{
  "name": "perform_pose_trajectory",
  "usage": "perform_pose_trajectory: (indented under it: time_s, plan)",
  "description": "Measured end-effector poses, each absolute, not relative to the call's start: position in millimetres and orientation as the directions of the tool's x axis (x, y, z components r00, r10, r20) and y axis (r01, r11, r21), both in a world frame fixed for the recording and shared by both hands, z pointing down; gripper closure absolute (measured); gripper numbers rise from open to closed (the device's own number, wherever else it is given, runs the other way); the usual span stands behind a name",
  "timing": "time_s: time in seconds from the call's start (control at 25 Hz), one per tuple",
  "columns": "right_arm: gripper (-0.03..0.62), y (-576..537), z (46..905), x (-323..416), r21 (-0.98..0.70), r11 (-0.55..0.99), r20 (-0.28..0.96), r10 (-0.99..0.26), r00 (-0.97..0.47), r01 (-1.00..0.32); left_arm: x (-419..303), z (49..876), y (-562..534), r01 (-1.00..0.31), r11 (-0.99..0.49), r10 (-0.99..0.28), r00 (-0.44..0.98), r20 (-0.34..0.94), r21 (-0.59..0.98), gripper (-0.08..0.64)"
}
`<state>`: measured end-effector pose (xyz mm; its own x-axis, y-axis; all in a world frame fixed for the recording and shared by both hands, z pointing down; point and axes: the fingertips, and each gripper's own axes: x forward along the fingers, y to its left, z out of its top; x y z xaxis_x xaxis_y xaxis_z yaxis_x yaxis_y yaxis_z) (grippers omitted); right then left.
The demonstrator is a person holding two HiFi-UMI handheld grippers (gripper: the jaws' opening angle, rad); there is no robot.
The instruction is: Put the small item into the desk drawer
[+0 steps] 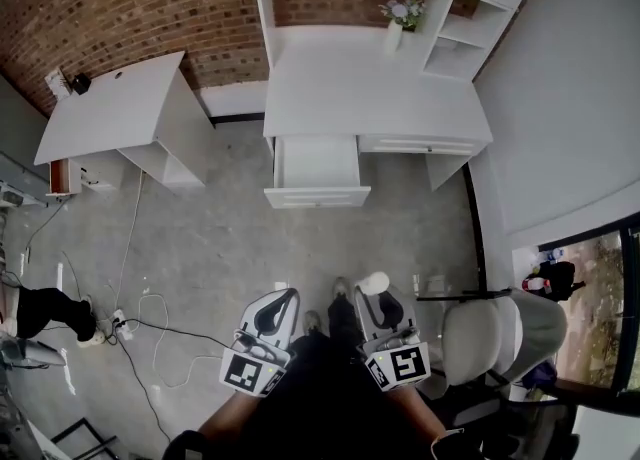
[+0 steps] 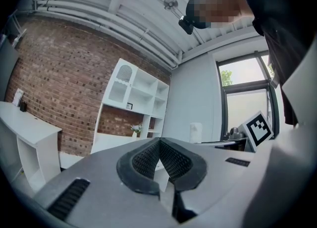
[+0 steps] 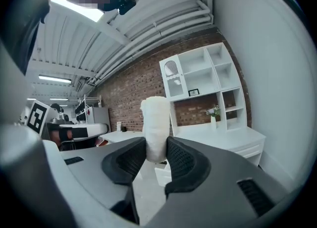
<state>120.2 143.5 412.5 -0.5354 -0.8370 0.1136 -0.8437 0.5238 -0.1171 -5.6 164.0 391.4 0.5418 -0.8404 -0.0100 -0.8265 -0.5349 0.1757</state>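
White rough-textured cylinder (image 3: 156, 123) stands clamped in the right hand-held gripper (image 3: 157, 155); the left hand-held gripper (image 2: 159, 147) is closed on nothing. Only the head view shows grey floor (image 1: 300, 248) ahead, an office chair (image 1: 490, 333) rightward, then the open drawer (image 1: 316, 163) under the surface (image 1: 340, 88).

Left gripper (image 1: 283, 300), at 7 o'clock in the head view: jaws closed tip to tip, nothing between them. Right gripper (image 1: 374, 293), at 5 o'clock: jaws clamped on a white roll (image 3: 155, 118). Both point toward 12 o'clock, side by side, flanking the person's legs (image 1: 330, 348).
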Motion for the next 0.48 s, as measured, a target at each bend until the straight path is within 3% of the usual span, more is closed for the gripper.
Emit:
perform_pose_trajectory:
  time_s: [0.48]
  plan:
    - [0.449,-63.3,416.7,132.4,-0.134,0.646,0.072,-0.75,-0.658,-0.751,21.3,386.4,-17.5,-0.885,-0.442,-0.896,0.442,-0.032,0.149,0.537]
